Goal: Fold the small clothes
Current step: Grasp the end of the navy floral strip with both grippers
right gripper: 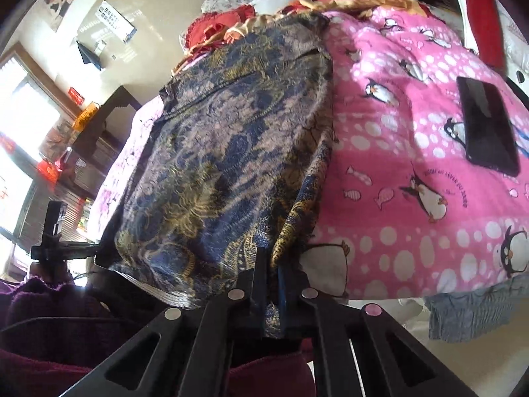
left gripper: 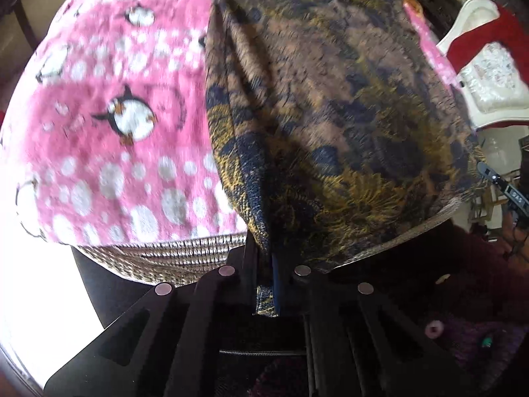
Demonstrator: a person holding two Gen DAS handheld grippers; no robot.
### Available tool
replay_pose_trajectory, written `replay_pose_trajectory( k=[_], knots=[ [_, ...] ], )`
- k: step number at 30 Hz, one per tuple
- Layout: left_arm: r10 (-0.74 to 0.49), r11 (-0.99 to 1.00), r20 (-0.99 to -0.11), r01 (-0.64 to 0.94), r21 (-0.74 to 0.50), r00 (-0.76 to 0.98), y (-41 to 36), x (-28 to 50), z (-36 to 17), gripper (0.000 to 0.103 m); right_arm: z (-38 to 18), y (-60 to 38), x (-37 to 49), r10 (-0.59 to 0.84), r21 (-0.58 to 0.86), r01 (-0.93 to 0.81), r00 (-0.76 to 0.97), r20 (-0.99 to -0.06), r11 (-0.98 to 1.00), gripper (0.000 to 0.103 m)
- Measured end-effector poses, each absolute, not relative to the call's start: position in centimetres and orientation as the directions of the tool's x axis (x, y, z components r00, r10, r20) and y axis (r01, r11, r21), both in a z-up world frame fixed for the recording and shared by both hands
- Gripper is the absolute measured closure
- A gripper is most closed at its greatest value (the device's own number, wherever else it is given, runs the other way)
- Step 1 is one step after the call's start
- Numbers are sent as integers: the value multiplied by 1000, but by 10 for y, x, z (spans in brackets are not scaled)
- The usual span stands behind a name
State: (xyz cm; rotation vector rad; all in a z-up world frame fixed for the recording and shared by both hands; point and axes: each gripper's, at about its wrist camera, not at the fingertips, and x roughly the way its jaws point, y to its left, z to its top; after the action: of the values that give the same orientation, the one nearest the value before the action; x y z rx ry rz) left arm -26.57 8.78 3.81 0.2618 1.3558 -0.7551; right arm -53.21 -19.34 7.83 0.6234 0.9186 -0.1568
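Observation:
A patterned garment point(left gripper: 330, 115) in blue, brown and gold lies spread over a pink penguin blanket point(left gripper: 109, 115). My left gripper point(left gripper: 264, 264) is shut on the garment's near left corner at the bed's edge. My right gripper point(right gripper: 271, 271) is shut on the garment's point(right gripper: 224, 152) near right corner, with cloth pinched between the fingers. The left gripper also shows in the right wrist view point(right gripper: 54, 248) at the far left, and the right gripper shows in the left wrist view point(left gripper: 506, 185) at the far right. The near hem hangs taut between the two grippers.
A black phone point(right gripper: 487, 129) lies on the pink blanket point(right gripper: 396, 172) to the right of the garment. Red cushions point(right gripper: 218, 29) and pillows sit at the far end of the bed. A white headboard point(left gripper: 469, 33) stands at the right. A bright window point(right gripper: 23, 122) is at the left.

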Motion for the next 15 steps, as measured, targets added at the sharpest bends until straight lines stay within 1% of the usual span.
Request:
replay_pose_trajectory(
  k=[2, 6, 12, 15],
  knots=[
    [-381, 734, -924, 619, -278, 38, 91, -259, 53, 98, 89, -197, -532, 134, 453, 373, 634, -761, 810, 99],
    [-441, 734, -892, 612, -294, 100, 93, -245, 79, 98, 107, -204, -528, 135, 484, 353, 680, -720, 801, 99],
    [-497, 736, -850, 603, -307, 173, 87, -222, 106, 98, 126, -213, -516, 106, 482, 351, 712, -694, 803, 99],
    [-519, 740, -831, 593, -318, 202, 87, -213, 116, 98, 133, -220, -512, 101, 505, 350, 737, -668, 789, 99]
  ],
)
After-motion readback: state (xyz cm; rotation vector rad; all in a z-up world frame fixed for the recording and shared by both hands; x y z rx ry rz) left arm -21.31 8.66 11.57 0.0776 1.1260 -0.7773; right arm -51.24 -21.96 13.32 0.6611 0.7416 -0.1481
